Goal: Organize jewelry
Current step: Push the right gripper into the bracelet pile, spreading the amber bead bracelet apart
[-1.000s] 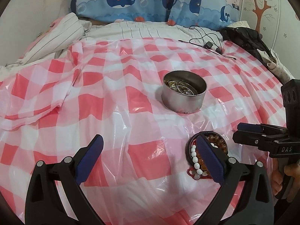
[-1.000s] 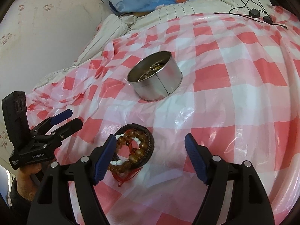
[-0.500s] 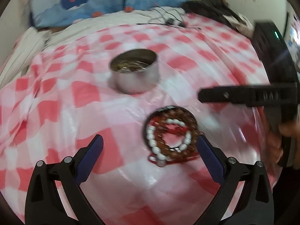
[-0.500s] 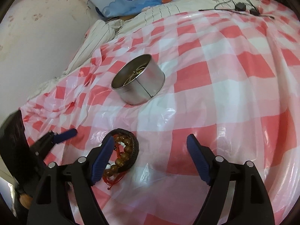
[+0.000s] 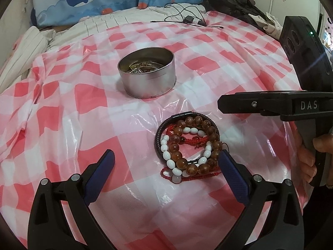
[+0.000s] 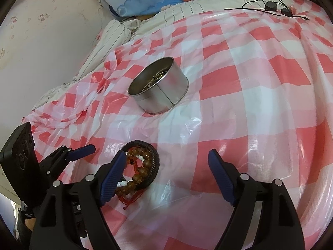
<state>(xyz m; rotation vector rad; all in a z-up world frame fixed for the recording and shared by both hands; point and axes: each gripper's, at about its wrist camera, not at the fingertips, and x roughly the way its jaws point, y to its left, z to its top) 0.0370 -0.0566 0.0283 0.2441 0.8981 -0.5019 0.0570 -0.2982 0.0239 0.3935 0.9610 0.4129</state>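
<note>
A pile of bracelets (image 5: pixel 187 143) lies on the red-and-white checked plastic sheet (image 5: pixel 62 125): brown beads, white beads, red cord and a black braided band. My left gripper (image 5: pixel 165 156) is open just above it, its right finger beside the pile's edge. My right gripper (image 6: pixel 166 155) is also open, and its left finger partly hides the bracelets (image 6: pixel 143 166). A round metal tin (image 5: pixel 147 77) with jewelry inside stands farther back, and it also shows as the tin (image 6: pixel 160 87) in the right wrist view. Each gripper appears in the other's view, the right gripper (image 5: pixel 224 104) and the left gripper (image 6: pixel 83 149).
Black cables with adapters (image 5: pixel 187 18) lie at the sheet's far edge. A whale-print pillow (image 5: pixel 83 0) and dark clothing (image 5: pixel 229 4) sit behind them. Striped bedding (image 5: pixel 31 41) bunches at the left, against a wall (image 6: pixel 41 31). A hand (image 5: pixel 308 162) holds the right gripper's handle.
The left gripper has swung and rolled toward the bracelets and come lower, so the pile and tin now look nearer. The right gripper has held its place. Both stay open.
</note>
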